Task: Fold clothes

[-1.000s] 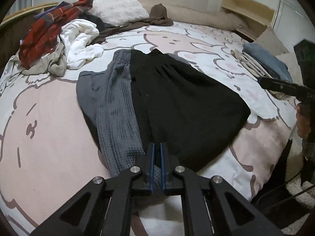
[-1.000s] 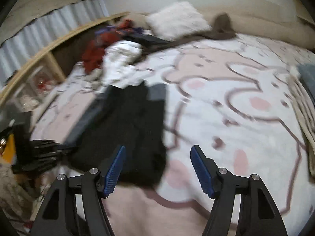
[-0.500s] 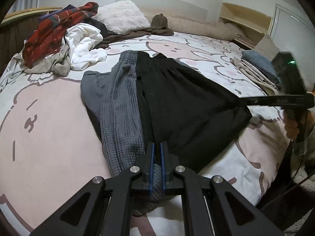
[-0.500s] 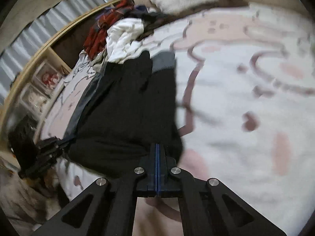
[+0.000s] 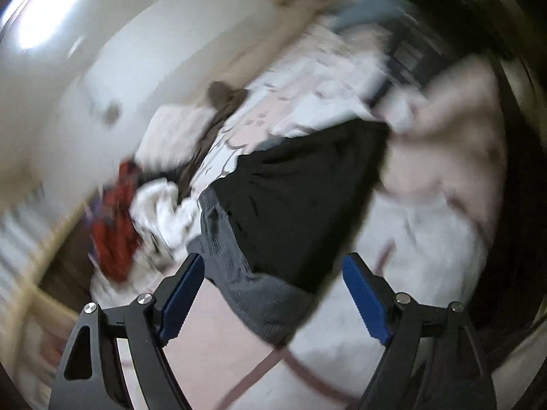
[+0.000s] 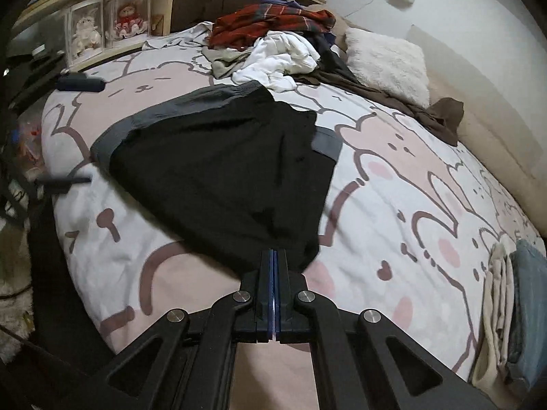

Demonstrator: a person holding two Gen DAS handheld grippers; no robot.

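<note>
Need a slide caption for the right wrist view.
Right gripper shut on the black garment's near corner, on the bed.

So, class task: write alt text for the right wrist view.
A shut hand-held gripper pinches the near corner of a black and grey garment spread on a cartoon-print bedspread; crumpled red plaid and white clothes lie behind.

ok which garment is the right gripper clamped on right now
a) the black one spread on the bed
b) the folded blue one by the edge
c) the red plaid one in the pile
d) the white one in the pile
a: in the right wrist view the right gripper has its jaws pressed together on the near corner of the black garment.
</note>
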